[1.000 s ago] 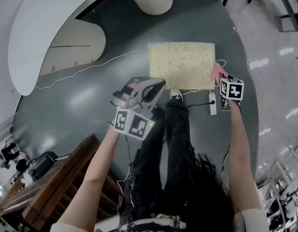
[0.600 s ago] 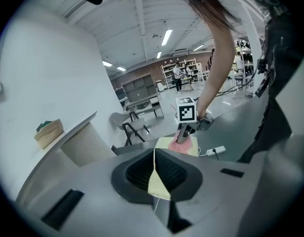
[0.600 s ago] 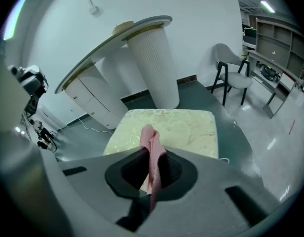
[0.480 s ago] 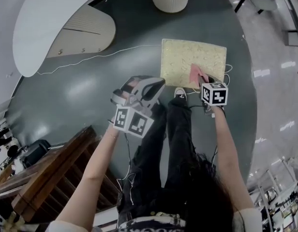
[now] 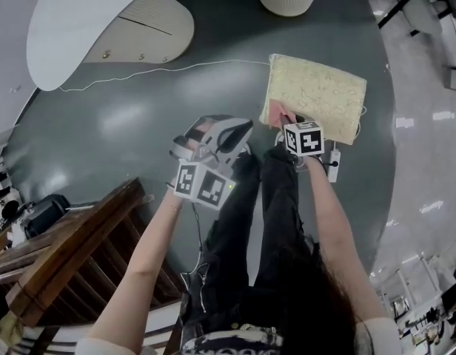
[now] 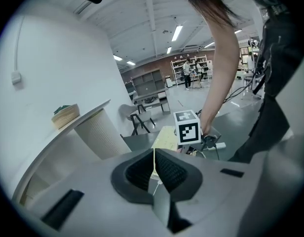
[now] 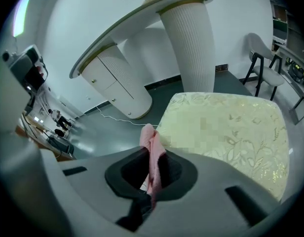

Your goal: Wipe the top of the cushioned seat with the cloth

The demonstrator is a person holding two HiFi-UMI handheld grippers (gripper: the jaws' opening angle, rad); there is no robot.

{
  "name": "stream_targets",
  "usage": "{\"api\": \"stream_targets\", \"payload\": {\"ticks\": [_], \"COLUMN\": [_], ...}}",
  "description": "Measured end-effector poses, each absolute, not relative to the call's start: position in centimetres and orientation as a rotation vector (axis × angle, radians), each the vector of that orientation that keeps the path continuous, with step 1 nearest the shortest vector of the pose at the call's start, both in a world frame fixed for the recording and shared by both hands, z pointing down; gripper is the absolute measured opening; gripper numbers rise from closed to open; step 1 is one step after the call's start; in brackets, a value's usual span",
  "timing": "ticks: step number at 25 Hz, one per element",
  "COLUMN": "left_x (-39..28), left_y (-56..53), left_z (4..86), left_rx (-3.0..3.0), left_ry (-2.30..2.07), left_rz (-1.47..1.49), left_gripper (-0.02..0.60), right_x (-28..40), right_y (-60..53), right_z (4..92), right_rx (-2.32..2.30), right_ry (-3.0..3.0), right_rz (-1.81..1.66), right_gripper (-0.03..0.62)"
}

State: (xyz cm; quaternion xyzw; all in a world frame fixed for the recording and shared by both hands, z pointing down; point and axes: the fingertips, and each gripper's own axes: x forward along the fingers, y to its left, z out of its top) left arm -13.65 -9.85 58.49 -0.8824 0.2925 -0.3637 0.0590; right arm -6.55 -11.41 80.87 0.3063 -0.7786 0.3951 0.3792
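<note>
Cloth point(image 7: 151, 154) – pink, seat point(image 7: 231, 127) – pale yellow with leaf pattern, floor point(image 5: 124, 124) dark grey-green, column point(image 7: 189, 43) white, ribbed

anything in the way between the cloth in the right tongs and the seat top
Nothing visible. The right tongs grip the pink cloth by the cushioned seat's near corner, and the seat's top shows bare.

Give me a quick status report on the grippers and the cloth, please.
Right gripper shut on pink cloth, at near edge of cushioned seat. Left gripper shut, empty, held aside. Nothing blocking the seat top.
</note>
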Motion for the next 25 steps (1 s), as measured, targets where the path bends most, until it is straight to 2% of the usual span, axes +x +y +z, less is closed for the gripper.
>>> {"api": "stream_targets", "payload": {"ticks": [5,11,25], "left_x": [-14.7,-14.3,-7.9], "left_y": [-9.4,-9.1,-10.4], "left_z": [58.7,59.0,59.1], "left_rx": [-2.674,-2.684,-2.71], "left_ry": [0.898,0.86,0.654], "left_rz": [-1.102,-1.094,-1.049], "left_gripper": [0.008,0.008,0.008], "right_x": [-7.2,-4.7,9.8], "right_y": [-10.3,-10.5,-10.8], "right_z": [82.1,82.7,83.6], "right_rx": [0.771,0.844,1.086], "right_ry": [-1.954,-1.907,-1.727], "right_rz": [1.011,1.034,1.066], "right_gripper": [0.014,0.014,0.014]}}
